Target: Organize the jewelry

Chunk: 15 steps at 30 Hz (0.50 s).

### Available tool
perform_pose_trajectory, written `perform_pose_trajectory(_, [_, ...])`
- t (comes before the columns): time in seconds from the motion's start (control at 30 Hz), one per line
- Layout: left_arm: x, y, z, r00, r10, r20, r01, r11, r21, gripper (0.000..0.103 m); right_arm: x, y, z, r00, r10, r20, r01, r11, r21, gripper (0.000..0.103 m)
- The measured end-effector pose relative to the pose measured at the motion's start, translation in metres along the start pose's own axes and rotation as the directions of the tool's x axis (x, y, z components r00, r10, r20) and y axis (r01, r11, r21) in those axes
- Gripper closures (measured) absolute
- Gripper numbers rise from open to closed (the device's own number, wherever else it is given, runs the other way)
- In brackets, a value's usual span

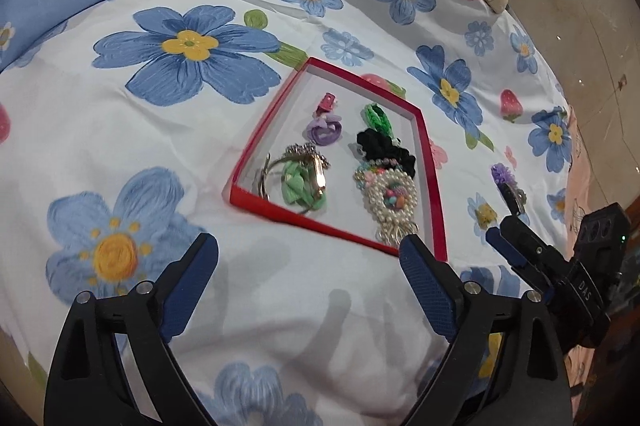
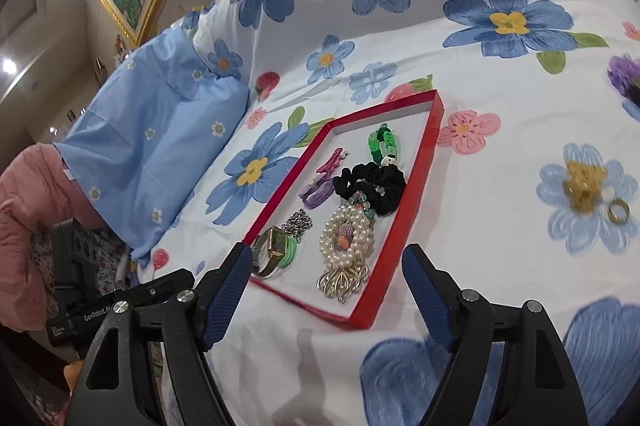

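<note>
Both hand-held grippers (image 1: 308,254) (image 2: 324,266) hover spread before the red jewelry tray (image 1: 256,200).

Your red tray (image 1: 434,186) looks like matt card; at its six o'clock, glossy pearl beads (image 1: 390,198); at twelve, a soft black cloth scrunchie (image 1: 384,146); underneath, smooth printed cotton bedsheet (image 1: 120,130).

tray (image 1: 432,162) on bedspread (image 1: 120,130) | scrunchie (image 1: 384,146), watch (image 1: 316,174) in tray | ring (image 2: 618,210) outside

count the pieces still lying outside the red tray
3: a purple clip right of the tray, a gold charm and a ring farther right. More may be hidden.
</note>
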<state>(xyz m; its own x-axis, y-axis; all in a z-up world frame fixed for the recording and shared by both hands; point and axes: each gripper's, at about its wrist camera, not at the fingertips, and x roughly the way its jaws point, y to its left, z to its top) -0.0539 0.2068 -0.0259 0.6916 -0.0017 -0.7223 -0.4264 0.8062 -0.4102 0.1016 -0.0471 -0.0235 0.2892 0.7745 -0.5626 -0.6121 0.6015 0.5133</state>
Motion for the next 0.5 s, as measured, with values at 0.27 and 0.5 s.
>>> perform_pose_trajectory(0.27, [-0.026, -0.023, -0.012, 0.997, 0.06, 0.045, -0.065, 0.992, 0.11, 0.01, -0.034, 0.02, -0.001, 0.996, -0.024, 0.082, 0.033, 0.994, -0.108, 0.021])
perform_pose_trajectory(0.5, [-0.065, -0.049, 0.007, 0.985, 0.079, 0.154, -0.11, 0.972, 0.208, 0.004, -0.069, 0.064, 0.025, 0.987, -0.069, 0.146, 0.108, 0.953, -0.281, 0.009])
